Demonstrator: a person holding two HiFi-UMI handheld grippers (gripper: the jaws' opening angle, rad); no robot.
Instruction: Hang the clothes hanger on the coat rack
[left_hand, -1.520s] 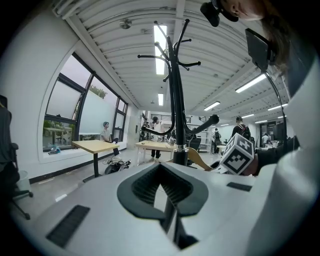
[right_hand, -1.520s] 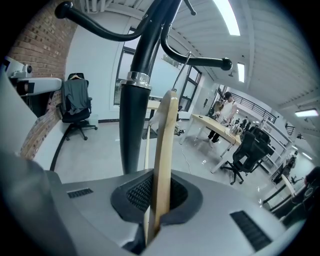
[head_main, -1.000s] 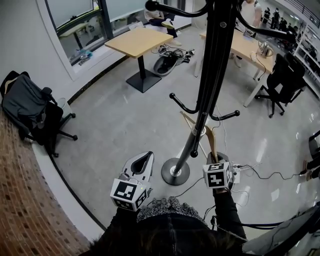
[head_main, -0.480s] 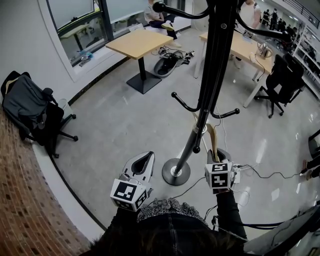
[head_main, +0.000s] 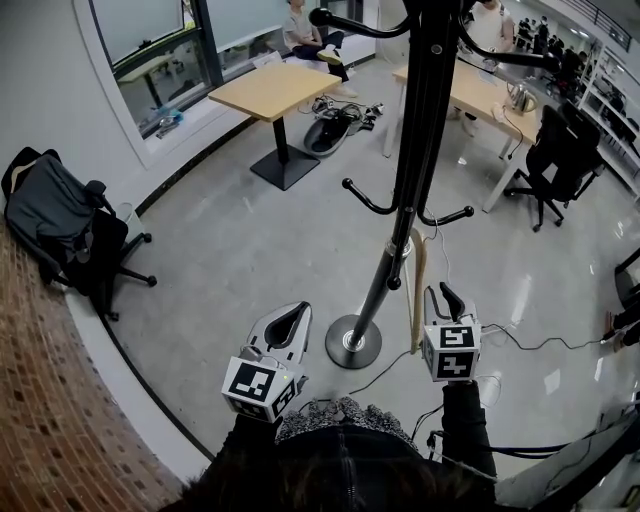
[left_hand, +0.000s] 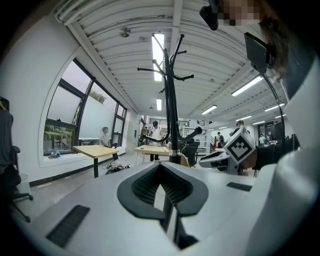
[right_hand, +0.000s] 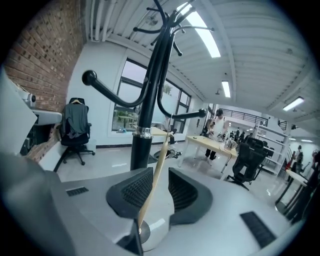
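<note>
A black coat rack (head_main: 420, 130) rises from a round base (head_main: 352, 343) just ahead of me. A wooden hanger (head_main: 417, 290) hangs edge-on from one of its lower hooks (head_main: 440, 220), close to the pole. My right gripper (head_main: 440, 292) is beside the hanger's lower part, open. In the right gripper view the hanger's wooden arm (right_hand: 155, 175) runs through the gap between the jaws, close to the left pad, with the rack's pole (right_hand: 145, 115) behind. My left gripper (head_main: 290, 320) is shut and empty, left of the base; its view shows the rack (left_hand: 172, 120) ahead.
A wooden table (head_main: 275, 85) stands at the back left and a longer desk (head_main: 490, 95) at the back right. A chair with a dark coat (head_main: 60, 225) is by the brick wall. A black office chair (head_main: 560, 150) and floor cables (head_main: 510, 345) lie to the right.
My right gripper, shut on the hanger a second ago, has opened and drawn back to the right. The hanger now hangs straight down from the lower hook. The left gripper stayed put.
</note>
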